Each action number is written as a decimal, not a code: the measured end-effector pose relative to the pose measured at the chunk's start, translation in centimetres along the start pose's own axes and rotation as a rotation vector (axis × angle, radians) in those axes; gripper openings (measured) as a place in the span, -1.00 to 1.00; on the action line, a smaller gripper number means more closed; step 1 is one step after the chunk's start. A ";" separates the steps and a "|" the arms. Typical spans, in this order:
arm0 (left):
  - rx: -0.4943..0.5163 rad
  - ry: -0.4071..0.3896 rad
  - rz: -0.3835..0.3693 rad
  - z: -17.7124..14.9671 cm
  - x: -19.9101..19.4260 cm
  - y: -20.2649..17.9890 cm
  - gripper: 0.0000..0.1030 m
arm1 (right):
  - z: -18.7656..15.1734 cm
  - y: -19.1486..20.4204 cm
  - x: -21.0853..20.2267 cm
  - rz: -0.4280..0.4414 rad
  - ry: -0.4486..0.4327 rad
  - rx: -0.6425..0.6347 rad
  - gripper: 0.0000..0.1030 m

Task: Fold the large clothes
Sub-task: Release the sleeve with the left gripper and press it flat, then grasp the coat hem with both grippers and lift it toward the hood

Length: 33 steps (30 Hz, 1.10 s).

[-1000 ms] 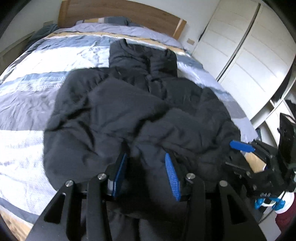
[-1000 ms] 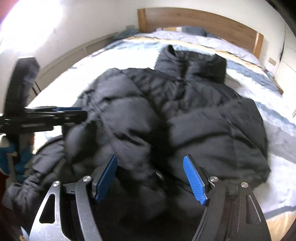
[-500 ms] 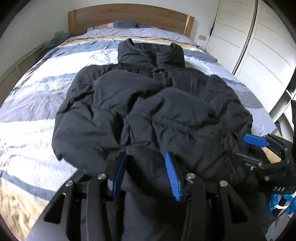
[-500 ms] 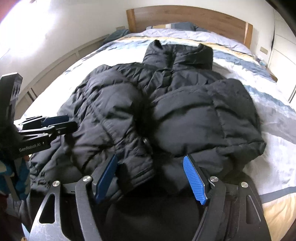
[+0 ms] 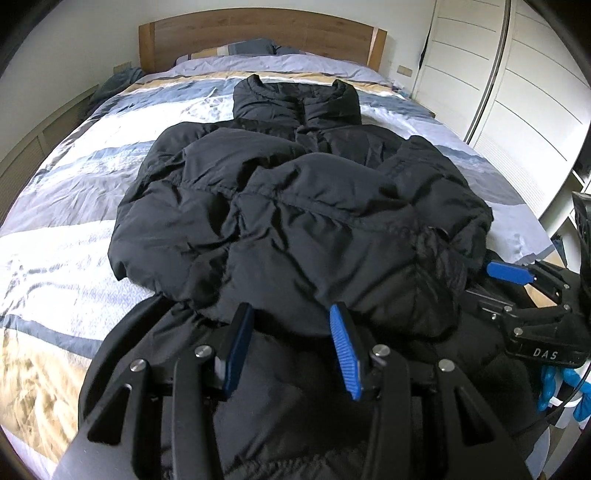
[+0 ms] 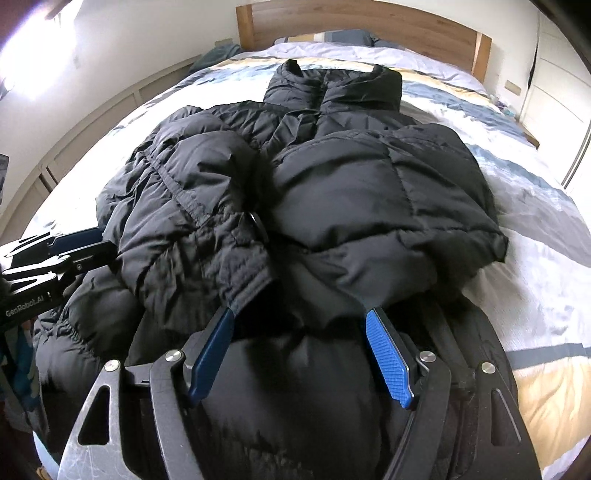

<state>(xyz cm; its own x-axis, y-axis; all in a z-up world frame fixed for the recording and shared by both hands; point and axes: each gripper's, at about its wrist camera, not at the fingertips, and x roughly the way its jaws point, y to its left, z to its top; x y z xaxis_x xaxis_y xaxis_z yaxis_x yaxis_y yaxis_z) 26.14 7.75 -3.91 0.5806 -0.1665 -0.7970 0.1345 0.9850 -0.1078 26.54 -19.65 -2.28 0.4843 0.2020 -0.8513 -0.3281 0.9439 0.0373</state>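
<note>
A large black puffer jacket (image 5: 295, 206) lies on the bed, collar toward the headboard, both sleeves folded in over its front; it also shows in the right wrist view (image 6: 332, 192). My left gripper (image 5: 291, 325) is open at the jacket's near hem, with padded fabric bulging between its blue pads. My right gripper (image 6: 299, 332) is open at the hem too, with the hem fabric between its pads. Each gripper shows in the other's view, the right one (image 5: 517, 280) at the jacket's right edge, the left one (image 6: 55, 254) at its left edge.
The bed (image 5: 74, 206) has a striped blue, white and tan cover and a wooden headboard (image 5: 258, 33). White wardrobe doors (image 5: 517, 92) stand to the right. A low wooden ledge (image 6: 92, 122) runs along the left wall.
Both grippers have pulled back toward the foot of the bed and levelled out. The jacket now lies squarer in view, its hem at the pads.
</note>
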 end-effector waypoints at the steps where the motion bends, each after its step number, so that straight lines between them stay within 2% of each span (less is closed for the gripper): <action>1: 0.003 0.004 -0.003 -0.1 -0.1 -0.1 -0.19 | -0.3 -0.1 -0.3 0.001 -0.002 0.006 0.42; 8: 0.012 0.015 0.003 -0.7 -0.9 -0.6 -0.19 | -1.5 -1.6 -1.7 -0.006 -0.015 0.046 0.42; 15: 0.000 0.003 0.009 -0.4 -2.1 -0.8 -0.19 | -1.4 -2.5 -3.8 0.012 -0.071 0.076 0.42; 23: -0.068 0.002 -0.019 0.0 -2.8 0.6 -0.19 | -2.0 -4.1 -4.2 0.047 -0.096 0.116 0.42; 28: -0.090 0.041 -0.006 1.7 -2.2 1.7 -0.19 | -1.9 -6.6 -4.2 0.040 -0.105 0.159 0.42; 33: -0.152 0.044 -0.040 3.9 -1.5 3.7 -0.19 | -0.7 -9.1 -4.4 0.018 -0.121 0.182 0.42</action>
<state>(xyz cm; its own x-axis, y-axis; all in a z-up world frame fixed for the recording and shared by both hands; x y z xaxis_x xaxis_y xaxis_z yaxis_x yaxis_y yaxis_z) 28.88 11.43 -0.80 0.5407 -0.2069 -0.8154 0.0313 0.9736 -0.2262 26.81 -29.29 0.78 0.5774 0.2385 -0.7808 -0.1906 0.9693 0.1551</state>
